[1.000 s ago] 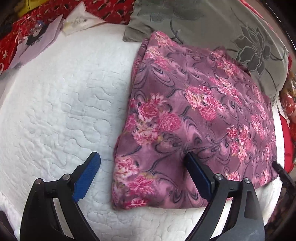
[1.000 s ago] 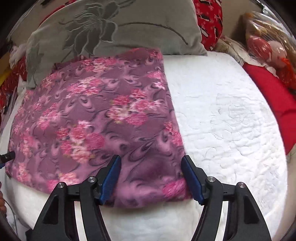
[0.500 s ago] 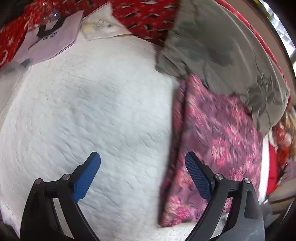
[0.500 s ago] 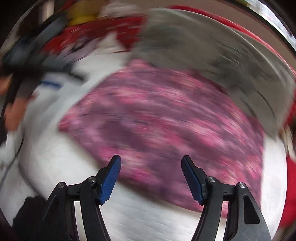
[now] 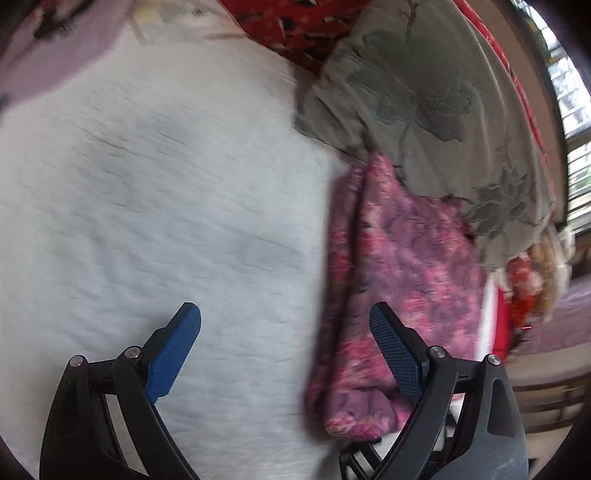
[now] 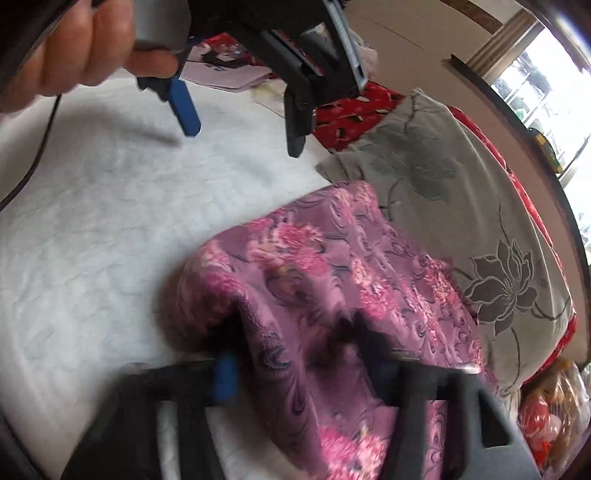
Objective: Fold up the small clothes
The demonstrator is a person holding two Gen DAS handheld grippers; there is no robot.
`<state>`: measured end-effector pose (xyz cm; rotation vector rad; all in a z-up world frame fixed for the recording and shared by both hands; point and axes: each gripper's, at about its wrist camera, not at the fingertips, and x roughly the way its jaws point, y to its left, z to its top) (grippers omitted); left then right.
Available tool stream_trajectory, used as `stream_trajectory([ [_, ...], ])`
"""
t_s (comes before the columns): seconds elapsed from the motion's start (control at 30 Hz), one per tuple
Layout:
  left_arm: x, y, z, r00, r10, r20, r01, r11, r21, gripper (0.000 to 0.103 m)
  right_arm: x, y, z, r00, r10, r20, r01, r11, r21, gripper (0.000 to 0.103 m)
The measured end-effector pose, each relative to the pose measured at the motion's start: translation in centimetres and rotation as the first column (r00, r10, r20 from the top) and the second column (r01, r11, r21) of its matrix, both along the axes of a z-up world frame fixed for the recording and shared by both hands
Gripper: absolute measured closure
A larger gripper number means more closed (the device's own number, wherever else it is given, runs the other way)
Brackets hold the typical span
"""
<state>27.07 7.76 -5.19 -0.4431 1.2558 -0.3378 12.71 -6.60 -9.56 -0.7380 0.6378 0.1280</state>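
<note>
Purple floral cloth point(image 6: 332, 280) lies folded on the white quilted bed cover point(image 5: 166, 203), close to the bed's near edge and pushed up against a grey flowered pillow point(image 5: 424, 103) that overlaps its far end. The right gripper point(image 6: 299, 362) has just been closing, and its blurred jaws now pinch a raised fold of the cloth between them, the fabric humped up and draped over the blue pads. The left gripper point(image 5: 284, 347) hangs above bare quilt with its jaws spread wide and nothing between them; its right pad point(image 5: 395, 354) sits in front of the cloth's left edge, though whether it touches cannot be told. In the right wrist view a person's hand point(image 6: 74, 48) grips that left tool over the far side of the quilt. Red patterned bedding point(image 5: 295, 26) runs along the far edge behind the pillow, a pale lilac paper point(image 6: 229, 70) lies at the far corner, and a window point(image 6: 535, 74) shows beyond.
</note>
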Motion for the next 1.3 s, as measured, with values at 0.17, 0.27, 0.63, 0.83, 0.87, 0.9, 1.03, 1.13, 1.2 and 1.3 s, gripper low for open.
stream_trajectory([
  [0.17,2.2,-2.1,-1.1,0.995,-0.016,-0.097,-0.002,0.982,-0.189,0.009,-0.9,-1.5,2.1,0.995,0.004,0.098,-0.010,0.998,0.060,0.089],
  [0.27,2.9,-4.1,-1.3,0.991,-0.050,-0.123,0.024,0.978,-0.209,0.009,-1.7,-2.5,3.5,0.989,-0.001,0.147,-0.013,0.995,0.100,0.090],
  [0.63,1.7,-11.4,3.7,0.987,-0.157,0.014,0.158,0.979,-0.128,0.091,-2.8,-5.2,5.9,0.985,-0.038,0.169,-0.003,0.971,0.237,0.092],
  [0.83,-0.2,-15.2,8.5,0.975,-0.202,0.095,0.212,0.971,-0.115,0.092,-4.5,-8.6,8.6,0.976,-0.095,0.194,0.021,0.935,0.355,0.093],
  [0.87,-0.7,-16.2,9.2,0.971,-0.211,0.108,0.223,0.969,-0.110,0.092,-4.9,-9.4,9.1,0.974,-0.112,0.198,0.030,0.927,0.375,0.093],
  [0.9,-0.9,-16.9,9.7,0.968,-0.222,0.117,0.234,0.966,-0.105,0.092,-5.2,-10.4,9.6,0.971,-0.129,0.201,0.040,0.917,0.396,0.093],
  [1.03,-1.8,-20.1,11.2,0.959,-0.244,0.140,0.257,0.963,-0.083,0.092,-6.3,-14.1,11.1,0.961,-0.191,0.198,0.076,0.876,0.476,0.093],
  [1.13,-2.6,-22.7,11.9,0.955,-0.258,0.147,0.272,0.959,-0.079,0.092,-7.4,-17.0,11.9,0.953,-0.240,0.185,0.107,0.836,0.538,0.093],
  [1.2,-3.0,-24.8,12.1,0.951,-0.269,0.151,0.282,0.957,-0.070,0.092,-8.3,-19.3,12.1,0.946,-0.278,0.166,0.132,0.800,0.586,0.093],
  [1.3,-3.6,-27.4,12.2,0.945,-0.289,0.154,0.300,0.953,-0.052,0.092,-9.2,-22.4,12.0,0.937,-0.324,0.134,0.165,0.745,0.647,0.094],
])
